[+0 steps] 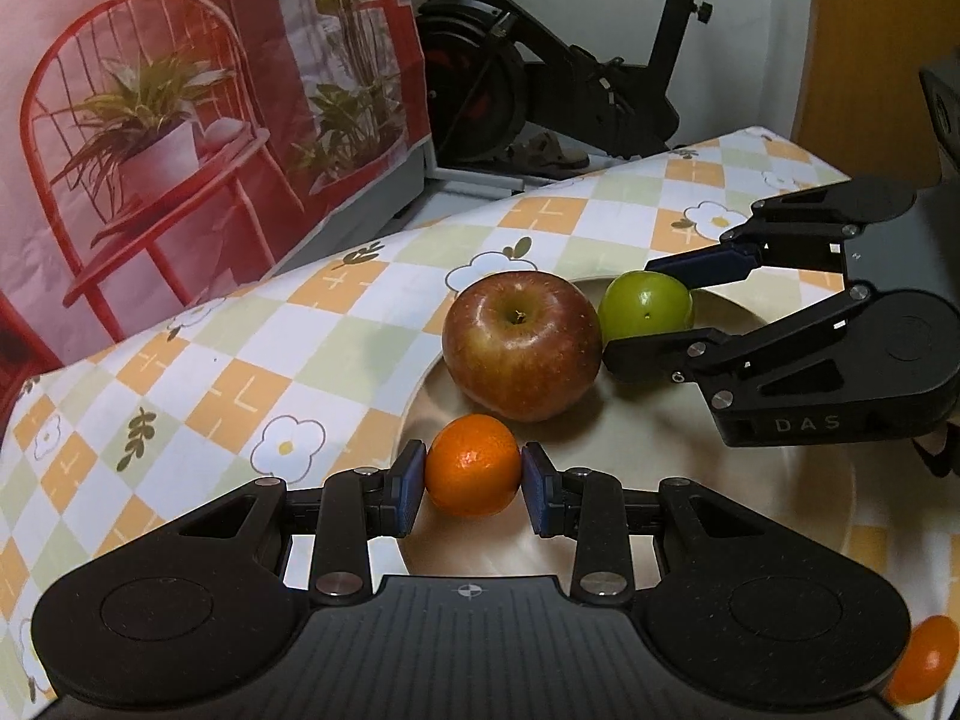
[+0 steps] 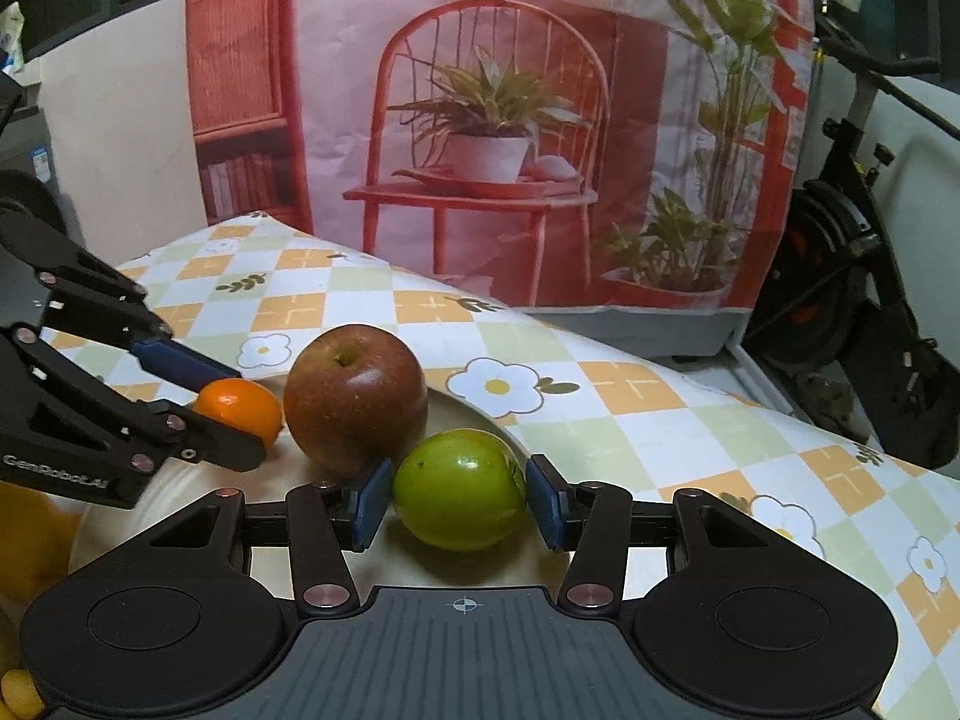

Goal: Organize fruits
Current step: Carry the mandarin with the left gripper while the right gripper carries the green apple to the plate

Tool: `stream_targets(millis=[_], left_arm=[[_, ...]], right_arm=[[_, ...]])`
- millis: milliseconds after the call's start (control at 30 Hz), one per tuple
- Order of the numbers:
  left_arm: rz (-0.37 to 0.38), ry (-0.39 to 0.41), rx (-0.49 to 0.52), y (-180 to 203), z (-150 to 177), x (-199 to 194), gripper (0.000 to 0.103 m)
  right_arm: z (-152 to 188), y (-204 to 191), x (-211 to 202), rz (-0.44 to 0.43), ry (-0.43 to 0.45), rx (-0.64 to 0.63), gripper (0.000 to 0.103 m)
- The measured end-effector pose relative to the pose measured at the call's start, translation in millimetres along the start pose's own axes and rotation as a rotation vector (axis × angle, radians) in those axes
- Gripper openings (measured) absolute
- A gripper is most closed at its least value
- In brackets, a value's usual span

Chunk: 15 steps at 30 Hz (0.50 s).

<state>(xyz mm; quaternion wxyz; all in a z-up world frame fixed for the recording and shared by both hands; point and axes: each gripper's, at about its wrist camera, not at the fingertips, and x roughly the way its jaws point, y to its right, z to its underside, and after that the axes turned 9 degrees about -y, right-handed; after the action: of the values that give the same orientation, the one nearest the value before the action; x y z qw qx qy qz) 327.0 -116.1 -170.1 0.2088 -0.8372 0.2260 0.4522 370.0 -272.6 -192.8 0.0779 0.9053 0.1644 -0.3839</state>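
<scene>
A pale round plate lies on the checked tablecloth and holds a red apple. My left gripper is shut on a small orange over the plate's near side, in front of the apple. My right gripper is shut on a green fruit over the plate, just right of the apple. In the left wrist view the right gripper reaches in from the right around the green fruit. In the right wrist view the left gripper holds the orange.
Another orange fruit lies at the lower right edge. Yellow fruit shows at the left edge of the right wrist view. A red printed backdrop stands behind the table. An exercise bike stands beyond the table's far edge.
</scene>
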Motion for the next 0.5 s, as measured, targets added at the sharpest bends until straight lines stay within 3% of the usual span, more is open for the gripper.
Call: stream_targets(millis=[367, 500], left_arm=[[-0.003, -0.003, 0.004, -1.0, -2.5, 9.0, 0.037], [0.021, -0.005, -0.017, -4.9, -3.4, 6.3, 0.044]], right_arm=[[-0.2, 0.6, 1.9, 0.0, 0.007, -0.012, 0.046], [-0.6, 0.9, -4.1, 0.0, 0.014, -0.003, 0.048]])
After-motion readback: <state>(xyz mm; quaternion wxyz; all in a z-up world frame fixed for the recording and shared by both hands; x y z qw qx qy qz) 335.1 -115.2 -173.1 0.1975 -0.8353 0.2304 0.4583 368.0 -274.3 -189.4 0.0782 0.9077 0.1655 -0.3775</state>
